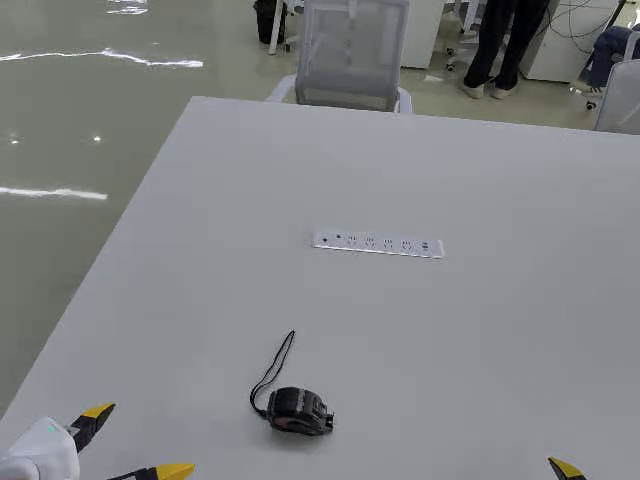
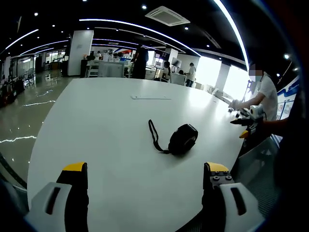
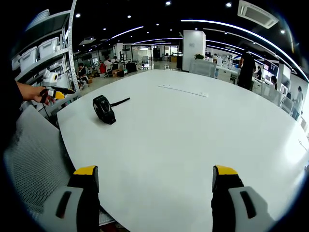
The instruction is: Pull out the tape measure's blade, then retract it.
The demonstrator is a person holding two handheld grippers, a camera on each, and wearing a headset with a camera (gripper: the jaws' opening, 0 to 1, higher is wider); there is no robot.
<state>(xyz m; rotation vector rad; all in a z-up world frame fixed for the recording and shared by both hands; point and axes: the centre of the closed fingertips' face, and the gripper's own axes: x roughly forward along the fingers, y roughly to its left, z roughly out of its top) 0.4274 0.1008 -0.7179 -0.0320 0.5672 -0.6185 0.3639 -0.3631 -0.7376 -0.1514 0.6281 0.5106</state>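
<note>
Head view: tape measure [image 1: 297, 410] lies on white bench [image 1: 200, 250], strap trailing; power strip [image 1: 378, 244] beyond it.
Left gripper view: left claw [image 2: 145, 181] spread, empty, just short of tape measure.
Right gripper view: right claw [image 3: 157, 176] spread, empty, well apart from tape measure.

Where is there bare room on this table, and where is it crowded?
The table is mostly bare: the wide stretch between tape measure and power strip, everything right of both, and the far band from strip to chair. The near edge is busiest, with the tape measure and the left claw to its left.
</note>
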